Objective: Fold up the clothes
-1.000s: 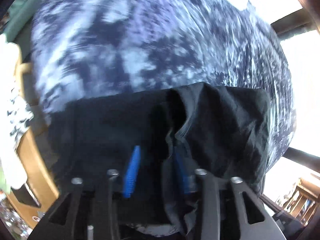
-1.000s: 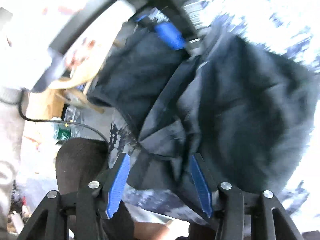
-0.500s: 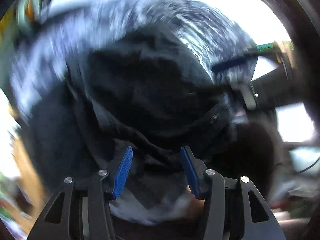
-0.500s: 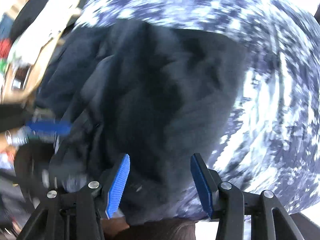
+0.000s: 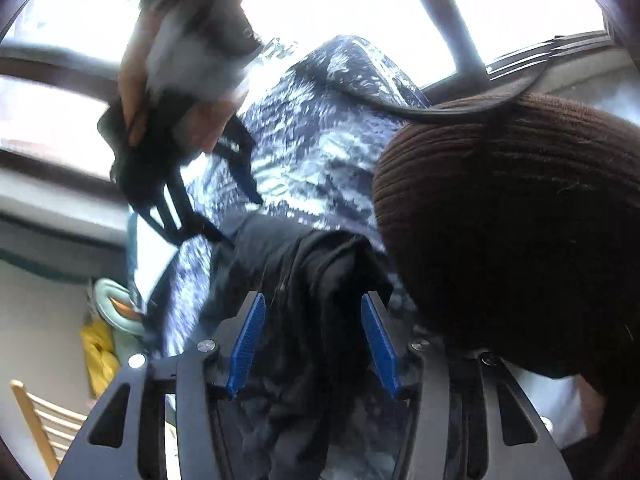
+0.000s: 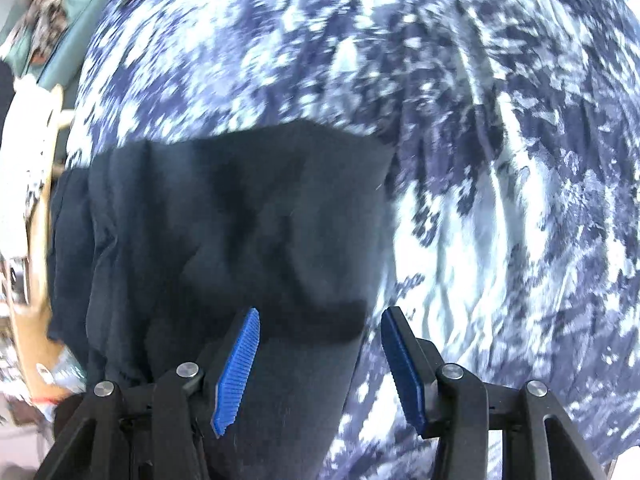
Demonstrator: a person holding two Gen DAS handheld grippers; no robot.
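Note:
A black garment (image 6: 224,240) lies folded on a blue-and-white patterned bedspread (image 6: 500,160). In the left wrist view a bunched part of the black garment (image 5: 316,300) sits between my left gripper's blue pads. My left gripper (image 5: 312,340) is open around that fold, pads apart and not pinching. My right gripper (image 6: 320,360) is open, low over the near right corner of the garment. In the left wrist view my right gripper (image 5: 192,184) shows blurred, held in a hand above the bedspread (image 5: 320,140).
A person's brown knit sleeve (image 5: 520,220) fills the right of the left wrist view. A wooden chair (image 5: 44,420) and yellow cloth (image 5: 98,356) sit at lower left. Bright windows (image 5: 360,8) lie behind. A wooden edge (image 6: 36,208) and clutter run along the left.
My left gripper has opened and let go of the black fabric, then swung up toward the window. My right gripper has swung over the garment, now lying flatter on the bedspread.

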